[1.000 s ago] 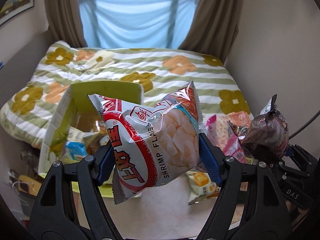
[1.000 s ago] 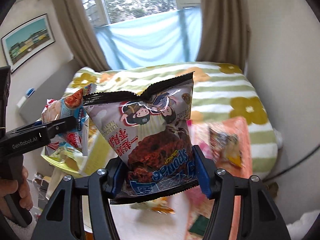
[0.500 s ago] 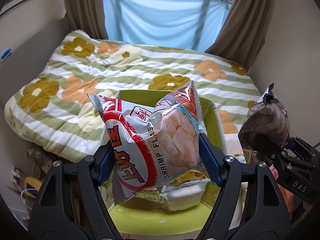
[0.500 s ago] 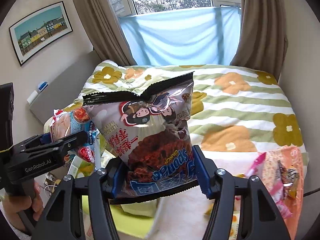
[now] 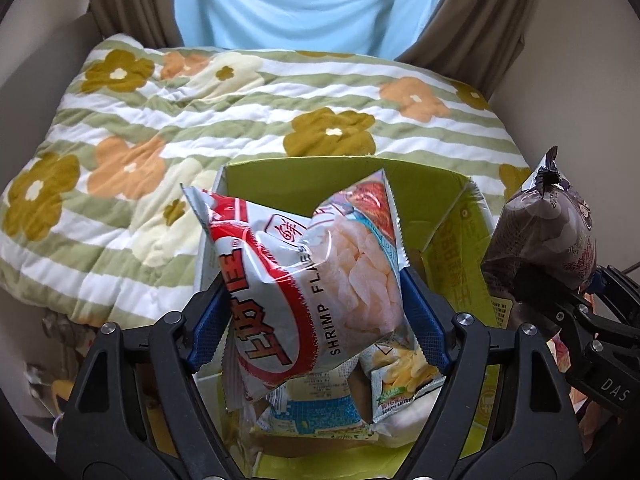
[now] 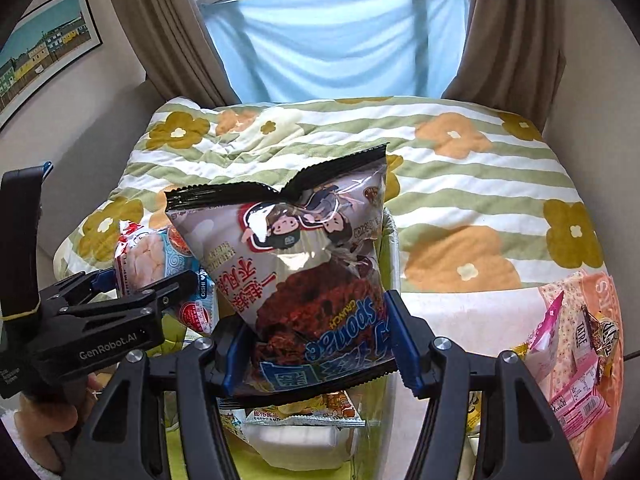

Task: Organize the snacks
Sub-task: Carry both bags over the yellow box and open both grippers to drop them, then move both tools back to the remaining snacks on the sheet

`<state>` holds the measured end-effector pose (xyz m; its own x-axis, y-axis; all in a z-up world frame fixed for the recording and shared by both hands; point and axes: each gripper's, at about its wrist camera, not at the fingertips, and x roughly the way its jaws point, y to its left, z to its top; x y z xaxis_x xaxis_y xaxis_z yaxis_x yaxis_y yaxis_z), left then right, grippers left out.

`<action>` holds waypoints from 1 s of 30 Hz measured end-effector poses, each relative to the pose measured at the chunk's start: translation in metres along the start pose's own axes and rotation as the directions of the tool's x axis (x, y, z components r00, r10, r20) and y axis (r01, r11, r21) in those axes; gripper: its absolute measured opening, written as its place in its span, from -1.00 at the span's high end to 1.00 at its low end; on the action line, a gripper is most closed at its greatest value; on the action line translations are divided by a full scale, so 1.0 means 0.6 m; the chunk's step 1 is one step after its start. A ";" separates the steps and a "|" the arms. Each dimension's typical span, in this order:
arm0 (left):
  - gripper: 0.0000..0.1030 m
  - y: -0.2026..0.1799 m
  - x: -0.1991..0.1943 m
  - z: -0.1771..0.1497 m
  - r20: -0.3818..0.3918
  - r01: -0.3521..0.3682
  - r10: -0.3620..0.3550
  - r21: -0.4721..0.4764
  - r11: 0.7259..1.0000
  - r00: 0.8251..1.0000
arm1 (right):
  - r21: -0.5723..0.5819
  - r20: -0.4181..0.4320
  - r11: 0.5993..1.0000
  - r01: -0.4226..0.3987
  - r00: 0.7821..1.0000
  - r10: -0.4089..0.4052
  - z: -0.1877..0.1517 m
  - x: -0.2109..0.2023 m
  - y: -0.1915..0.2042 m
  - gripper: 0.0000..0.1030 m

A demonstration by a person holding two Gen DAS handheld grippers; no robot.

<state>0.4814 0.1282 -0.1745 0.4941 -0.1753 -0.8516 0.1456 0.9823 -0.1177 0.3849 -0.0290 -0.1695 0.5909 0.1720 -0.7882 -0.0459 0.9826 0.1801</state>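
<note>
The left gripper [image 5: 316,316] is pinching a red-and-white shrimp flakes bag [image 5: 304,288] between its blue pads, jaws closed against the bag's sides, and is holding it directly above the open green cardboard box [image 5: 452,216]. The bag is hanging clear of the packets lying inside the box, among them a yellow chip packet [image 5: 404,368] and a blue-and-white packet [image 5: 316,408].

The right gripper [image 6: 316,352] is likewise clamping a brown Sponge Crunch bag [image 6: 304,280], jaws shut on its lower half, the bag standing upright with its black crimped top edge uppermost. It is hovering just right of the shrimp flakes bag, over the box's right side.

Behind the box, a floral striped quilt [image 5: 240,92] is covering the bed. Right of the box, a pink snack pouch [image 6: 576,360] is lying among other wrappers.
</note>
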 end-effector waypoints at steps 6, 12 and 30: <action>-0.98 -0.002 0.007 -0.015 -0.021 -0.039 0.039 -0.013 0.999 0.999 | 0.003 -0.026 1.000 -0.014 1.000 0.014 0.006 0.019 -0.003 -0.10; -0.98 0.007 -0.007 -0.061 -0.060 -0.052 0.049 -0.042 0.998 0.997 | -0.023 -0.052 0.999 -0.032 0.998 0.031 0.012 0.042 0.000 -0.10; -0.98 0.005 -0.065 -0.089 -0.018 -0.090 0.089 -0.065 0.994 0.996 | -0.036 -0.035 0.990 -0.137 0.990 0.136 0.019 0.063 0.017 -0.88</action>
<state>0.4169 0.1415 -0.1689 0.4899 -0.0857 -0.8675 0.0445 0.9963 -0.0733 0.4161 -0.0132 -0.1907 0.5508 0.3060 -0.7765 -0.1555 0.9517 0.2648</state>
